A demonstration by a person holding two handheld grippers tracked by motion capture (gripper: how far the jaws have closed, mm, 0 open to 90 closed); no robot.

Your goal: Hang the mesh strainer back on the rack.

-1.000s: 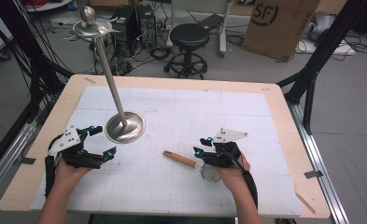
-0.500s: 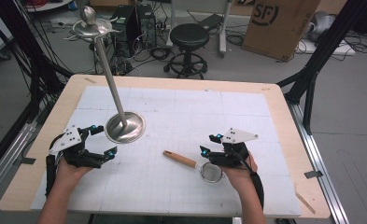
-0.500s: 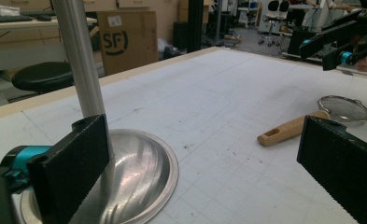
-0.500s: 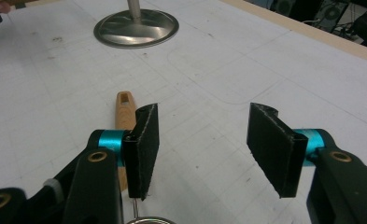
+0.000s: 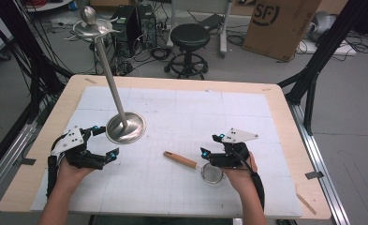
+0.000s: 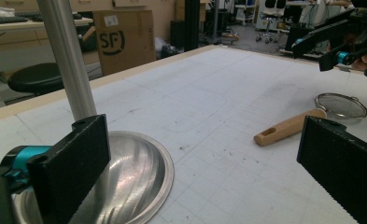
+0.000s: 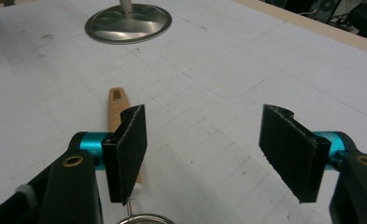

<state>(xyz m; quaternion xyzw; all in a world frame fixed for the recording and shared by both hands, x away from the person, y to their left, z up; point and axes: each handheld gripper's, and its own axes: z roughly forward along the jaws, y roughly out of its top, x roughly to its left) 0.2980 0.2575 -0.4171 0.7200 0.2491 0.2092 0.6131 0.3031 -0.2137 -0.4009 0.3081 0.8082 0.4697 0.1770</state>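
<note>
Wooden-handled strainer (image 5: 198, 166) flat on table (image 5: 275, 101), right gripper (image 5: 209, 155) just above strainer, jaws just opened, gripping nothing, left gripper (image 5: 104, 147) well left of strainer, jaws wide, empty, beside metal stand (image 5: 125, 127).

The strainer (image 5: 198, 165) lies on the table (image 5: 275, 101), right of the stand (image 5: 125, 127).

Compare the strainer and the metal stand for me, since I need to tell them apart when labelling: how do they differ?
The strainer lies flat on the table, while the metal stand rises upright on a tall pole. The strainer has a wooden handle; the stand is all metal. The strainer's bowl is small mesh; the stand's round base is broad and solid. The strainer lies under the right gripper; the stand sits by the left gripper. Both are round and silvery.
</note>
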